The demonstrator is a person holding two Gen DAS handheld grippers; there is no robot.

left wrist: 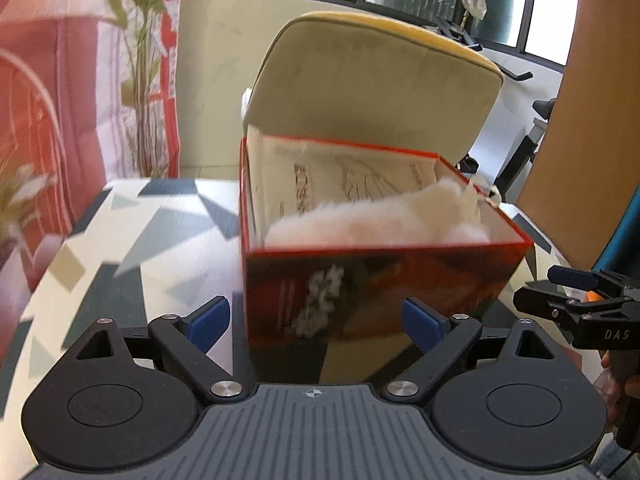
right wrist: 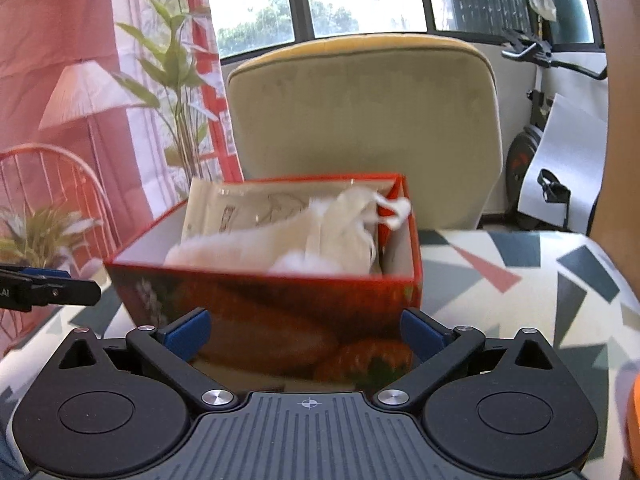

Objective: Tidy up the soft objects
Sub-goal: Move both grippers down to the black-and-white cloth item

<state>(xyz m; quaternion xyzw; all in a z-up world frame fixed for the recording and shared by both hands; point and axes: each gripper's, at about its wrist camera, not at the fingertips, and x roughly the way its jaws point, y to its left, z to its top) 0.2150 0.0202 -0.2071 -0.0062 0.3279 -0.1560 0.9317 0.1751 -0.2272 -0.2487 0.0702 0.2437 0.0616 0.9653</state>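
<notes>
A red printed box [left wrist: 360, 280] stands open-topped on the patterned table [left wrist: 140, 240]. Inside it lies a white fluffy soft thing [left wrist: 380, 216] against a printed paper sheet [left wrist: 340, 176]. My left gripper [left wrist: 316, 324] is open just in front of the box's near wall, with nothing between its blue pads [left wrist: 210, 324]. In the right wrist view the same box [right wrist: 280, 304] holds the fluffy thing [right wrist: 280, 244], whose white cords hang over the far right corner. My right gripper [right wrist: 305, 334] is open in front of the box and holds nothing. Each gripper shows at the edge of the other's view.
A beige and yellow chair [right wrist: 360, 120] stands right behind the table. A tall plant [right wrist: 176, 80] and pink curtain are at the left, with a red wire chair [right wrist: 48, 176] below. An exercise bike [right wrist: 536, 152] stands at the right, under the windows.
</notes>
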